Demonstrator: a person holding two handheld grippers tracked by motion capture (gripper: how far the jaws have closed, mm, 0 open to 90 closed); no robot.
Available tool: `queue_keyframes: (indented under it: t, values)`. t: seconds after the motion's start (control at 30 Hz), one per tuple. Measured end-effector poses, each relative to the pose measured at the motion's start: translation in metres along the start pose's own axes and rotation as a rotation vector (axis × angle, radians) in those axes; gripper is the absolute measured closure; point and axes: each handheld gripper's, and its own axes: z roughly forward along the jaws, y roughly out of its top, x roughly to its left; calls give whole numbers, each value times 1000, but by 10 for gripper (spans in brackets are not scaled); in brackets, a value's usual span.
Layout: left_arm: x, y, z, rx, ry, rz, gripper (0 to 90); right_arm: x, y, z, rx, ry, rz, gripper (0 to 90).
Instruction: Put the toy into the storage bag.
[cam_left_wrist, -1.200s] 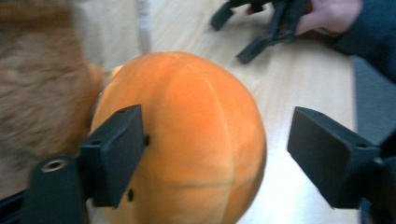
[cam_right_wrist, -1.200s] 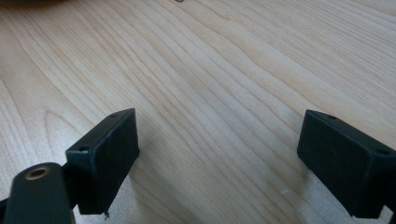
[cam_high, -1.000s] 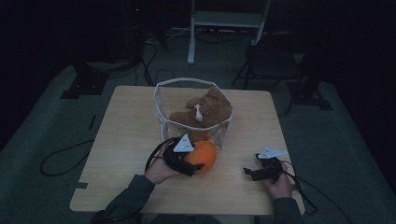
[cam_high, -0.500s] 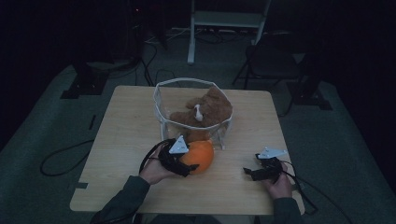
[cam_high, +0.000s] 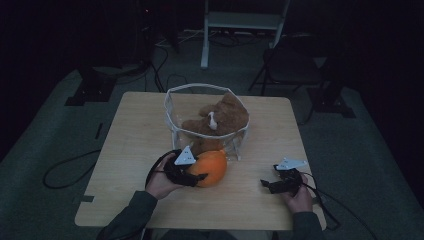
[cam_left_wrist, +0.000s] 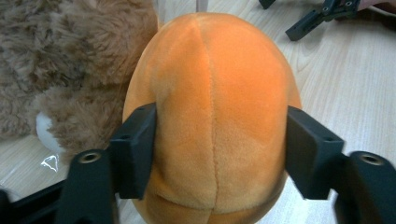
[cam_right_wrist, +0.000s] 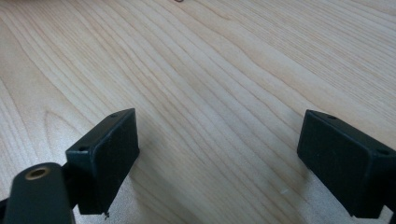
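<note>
An orange plush toy lies on the wooden table just in front of a clear basket. My left gripper reaches it from the left. Its jaws have just been closing with the toy between them. In the left gripper view both pads press into the sides of the orange plush toy. A brown teddy bear sits in the basket, and its fur shows behind the toy. My right gripper rests low over the table at the front right. It is open over bare wood.
Cables trail from both grippers across the table's front edge. A white frame and dark stands surround the table on the floor. Bare wood lies between the two grippers and along the left side.
The left gripper's jaws have closed in on the orange plush toy, and that hand has edged slightly left. The right gripper has not moved.
</note>
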Motion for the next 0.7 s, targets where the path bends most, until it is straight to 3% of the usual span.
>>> queue_keyframes:
  t: [0.33,0.7]
  values:
    - [3,4,-10,-44,-27,-38,454,0,0,0,0,0,0,119]
    - [7,6,-15,-70,-48,-65,474,0,0,0,0,0,0,119]
